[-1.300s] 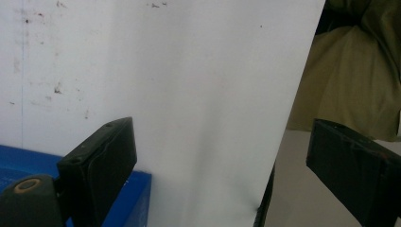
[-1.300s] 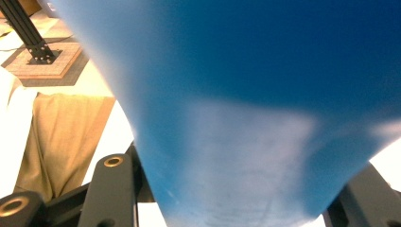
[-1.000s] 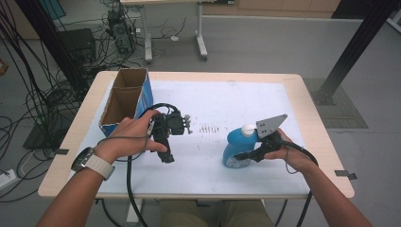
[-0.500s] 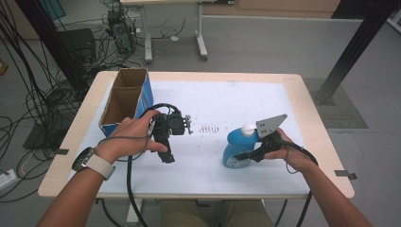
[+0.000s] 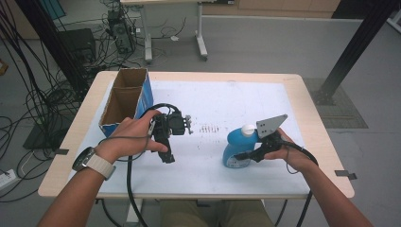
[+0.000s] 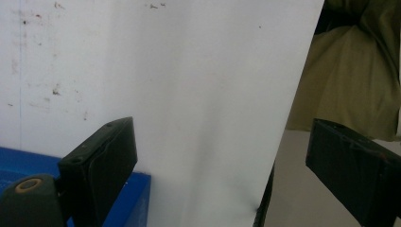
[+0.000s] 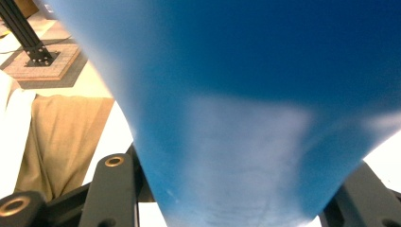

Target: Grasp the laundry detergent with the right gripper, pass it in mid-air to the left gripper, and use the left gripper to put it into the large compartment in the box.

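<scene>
A blue bottle with a white cap stands upright on the white table top, right of centre. My right gripper comes at it from the right and is shut on its lower body. In the right gripper view the blue bottle sits pressed between the two black jaws of my right gripper. My left gripper is held above the table left of centre, jaws pointing toward the near edge. In the left gripper view my left gripper is open, with bare white table between its jaws.
An open cardboard box with a blue side stands at the table's back left, close behind my left hand. The near table edge and the person's trousers lie just beyond the left jaws. Cables trail from both grippers.
</scene>
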{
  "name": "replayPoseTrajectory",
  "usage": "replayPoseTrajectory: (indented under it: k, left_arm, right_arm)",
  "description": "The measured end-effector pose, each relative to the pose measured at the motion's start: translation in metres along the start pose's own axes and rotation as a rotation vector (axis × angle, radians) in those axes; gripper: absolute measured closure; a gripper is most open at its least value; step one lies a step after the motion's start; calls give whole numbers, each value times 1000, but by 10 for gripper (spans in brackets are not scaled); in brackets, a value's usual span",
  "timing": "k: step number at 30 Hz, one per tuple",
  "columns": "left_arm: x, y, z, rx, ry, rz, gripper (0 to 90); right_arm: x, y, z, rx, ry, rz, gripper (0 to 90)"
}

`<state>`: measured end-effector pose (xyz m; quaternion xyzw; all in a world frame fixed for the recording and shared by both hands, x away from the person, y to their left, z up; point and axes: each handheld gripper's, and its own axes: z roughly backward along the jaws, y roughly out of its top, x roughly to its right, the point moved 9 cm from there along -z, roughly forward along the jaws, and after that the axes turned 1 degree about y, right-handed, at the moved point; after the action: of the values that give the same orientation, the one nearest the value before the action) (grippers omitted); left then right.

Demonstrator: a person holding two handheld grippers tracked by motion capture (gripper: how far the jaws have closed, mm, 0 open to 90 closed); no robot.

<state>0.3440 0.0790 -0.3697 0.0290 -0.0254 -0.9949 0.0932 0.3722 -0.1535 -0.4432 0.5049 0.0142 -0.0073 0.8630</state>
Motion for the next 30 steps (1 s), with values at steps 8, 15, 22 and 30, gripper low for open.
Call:
replayPoseTrajectory:
  k: [8, 15, 22, 30]
  left_arm:
    - [0, 0, 0, 0, 0, 1, 100]
    - [0, -1, 1, 0, 1, 4, 99]
    - [0, -2, 1, 0, 3, 7, 100]
    - [0, -2, 1, 1, 2, 7, 100]
  right_arm:
    - [0, 0, 0, 0, -2, 0, 447]
    - [0, 0, 0, 3, -1, -5, 448]
    - [0, 0, 0, 3, 0, -7, 447]
    - [0, 0, 0, 2, -1, -6, 443]
